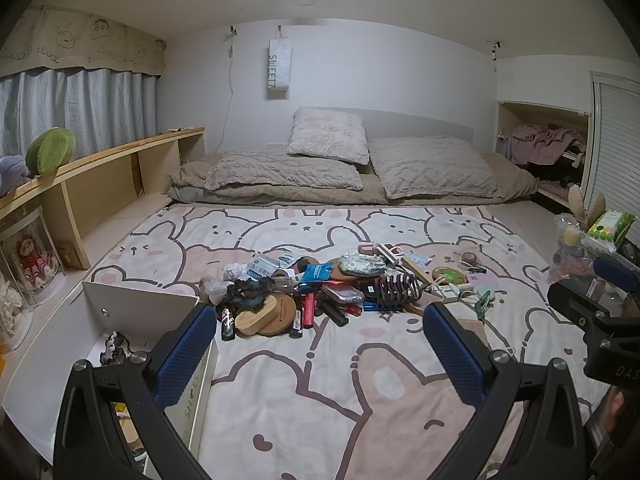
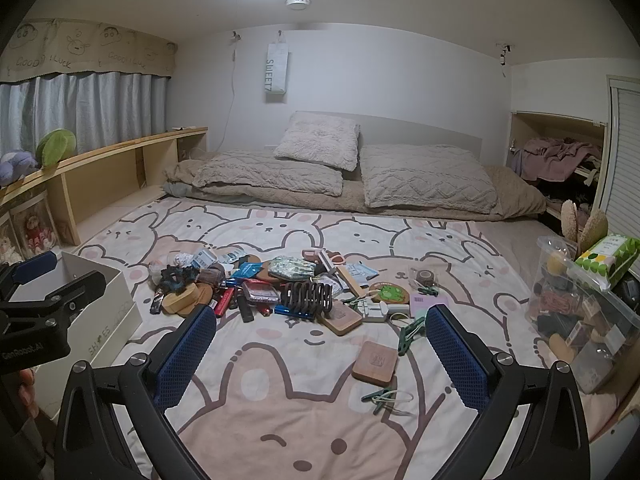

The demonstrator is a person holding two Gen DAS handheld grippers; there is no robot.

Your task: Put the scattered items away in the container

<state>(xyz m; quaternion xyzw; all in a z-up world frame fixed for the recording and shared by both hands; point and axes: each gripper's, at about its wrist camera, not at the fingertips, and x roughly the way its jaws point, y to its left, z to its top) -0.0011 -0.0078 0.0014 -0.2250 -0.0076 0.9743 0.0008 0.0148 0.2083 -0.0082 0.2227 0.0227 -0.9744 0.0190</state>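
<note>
Both grippers idle, nothing held. Left gripper (image 1: 320, 344) has its blue-padded jaws spread wide over bare bed sheet (image 1: 360, 400), aimed slightly down at the pile. Right gripper (image 2: 320, 344) same: jaws fully apart, empty, hovering over the sheet. Clutter pile (image 1: 320, 284) sits mid-bed at 12 o'clock from the left gripper, just beyond its fingertips. In the pile: dark spiral hair claw (image 1: 400, 290) at roughly 1 o'clock, round wooden discs (image 1: 272, 314) at 11 o'clock, red lighter (image 1: 308, 314) just beside them, blue packet (image 1: 318, 272) further back, black lace scrunchie (image 1: 244, 294) on the left edge. From the right wrist view the pile spreads from 11 to 1 o'clock; a square wooden coaster (image 2: 376, 362) lies apart from it, close in at 1 o'clock, between the jaws' line and the right finger. Green clips (image 2: 412, 334) just beside the right fingertip; another green clip with rubber band (image 2: 384, 396) nearer the camera. Frog coaster (image 2: 390, 292) and tape roll (image 2: 424, 276) at the pile's right edge. White box (image 1: 140, 312) is the container, open, at 10 o'clock from the left gripper, touching the left finger's outline in view; a few small items already inside. In the right wrist view the same box (image 2: 100, 312) sits at 9 o'clock behind the left gripper's body. Clear plastic bin (image 2: 580, 320) of odds and ends at 3 o'clock, green tissue pack (image 2: 608, 260) on top. Pillows (image 2: 316, 146) at the headboard, well apart.
</note>
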